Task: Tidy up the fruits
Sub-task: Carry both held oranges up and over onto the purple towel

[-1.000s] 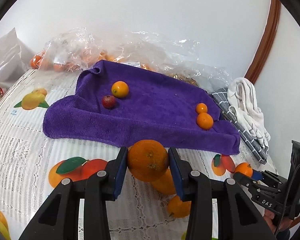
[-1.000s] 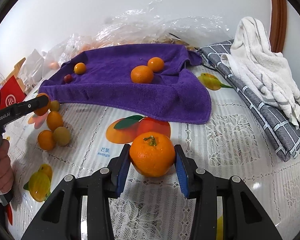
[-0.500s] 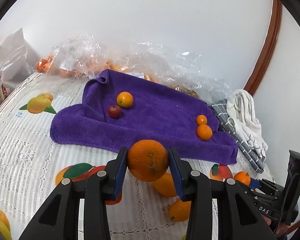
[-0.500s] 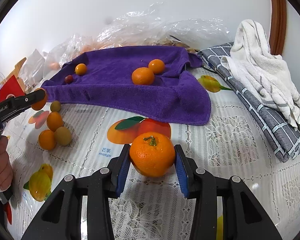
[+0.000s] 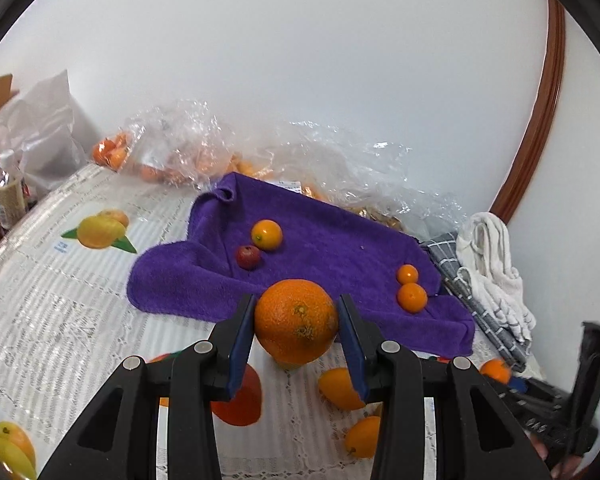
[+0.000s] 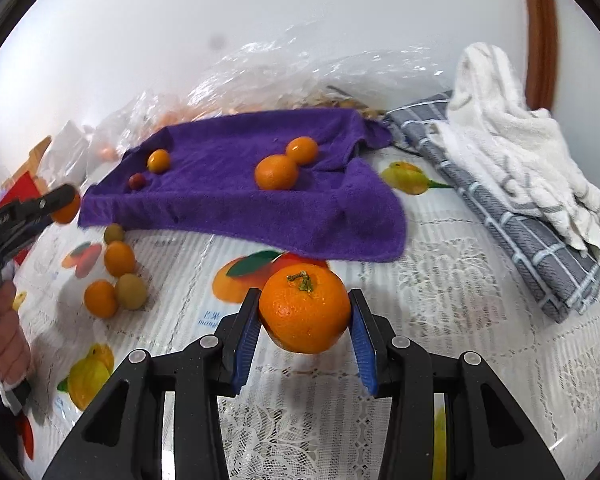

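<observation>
My left gripper [image 5: 296,332] is shut on a large orange [image 5: 296,320] and holds it above the table, short of the purple towel [image 5: 332,248]. My right gripper [image 6: 304,328] is shut on a stemmed orange [image 6: 305,312], lifted slightly off the table near the towel's [image 6: 228,196] front edge. On the towel lie a small orange [image 5: 266,234], a dark red fruit [image 5: 248,257] and two small oranges [image 5: 411,297]. Several loose fruits [image 6: 118,276] lie on the table left of the right gripper.
Clear plastic bags with oranges [image 5: 204,160] lie behind the towel. A grey checked cloth [image 6: 512,216] with a white towel [image 6: 512,136] on it lies at the right. Bottles and packets [image 5: 4,196] stand at the far left. The tablecloth [image 6: 440,280] has printed fruit.
My left gripper has risen and moved toward the towel with the large orange. My right gripper has lifted the stemmed orange slightly and moved a little closer to the towel.
</observation>
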The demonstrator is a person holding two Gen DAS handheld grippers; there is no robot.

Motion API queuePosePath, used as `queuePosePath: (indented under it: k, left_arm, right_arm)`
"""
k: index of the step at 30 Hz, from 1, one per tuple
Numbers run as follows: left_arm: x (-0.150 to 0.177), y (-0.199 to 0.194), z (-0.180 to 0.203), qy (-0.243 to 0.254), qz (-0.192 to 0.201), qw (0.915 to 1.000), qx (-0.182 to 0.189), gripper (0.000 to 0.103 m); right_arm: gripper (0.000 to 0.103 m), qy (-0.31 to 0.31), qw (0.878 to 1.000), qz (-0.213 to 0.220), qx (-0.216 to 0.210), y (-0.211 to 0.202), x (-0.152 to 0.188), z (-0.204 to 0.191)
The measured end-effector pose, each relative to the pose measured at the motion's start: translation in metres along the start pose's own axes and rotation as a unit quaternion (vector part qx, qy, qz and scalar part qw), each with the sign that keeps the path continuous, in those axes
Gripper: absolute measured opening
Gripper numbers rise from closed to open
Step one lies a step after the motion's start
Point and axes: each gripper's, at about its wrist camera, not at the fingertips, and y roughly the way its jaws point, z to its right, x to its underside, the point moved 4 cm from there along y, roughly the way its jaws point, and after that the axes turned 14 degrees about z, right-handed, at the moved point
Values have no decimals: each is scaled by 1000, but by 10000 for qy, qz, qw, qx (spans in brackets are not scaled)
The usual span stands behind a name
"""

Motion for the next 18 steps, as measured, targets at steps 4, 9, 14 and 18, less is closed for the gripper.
queuePosePath:
  k: [4, 9, 14, 18]
  left_arm:
    - [-2, -2, -3, -76, 12, 10000, 15, 39]
    - [-5, -5, -5, 62, 147, 9997, -157, 39]
    - [-13, -13, -7, -22, 275, 9994, -208, 39]
    - [-21, -19, -12, -78, 306, 9993, -217, 39]
  right_arm:
    - [43, -79, 9998, 170, -20, -9, -15, -8]
    - [43, -152, 9991, 371, -135, -21, -39, -22]
    - [43, -344, 9981, 459, -210, -23, -54, -40]
    - [43, -453, 9974, 490, -273, -18, -59, -48]
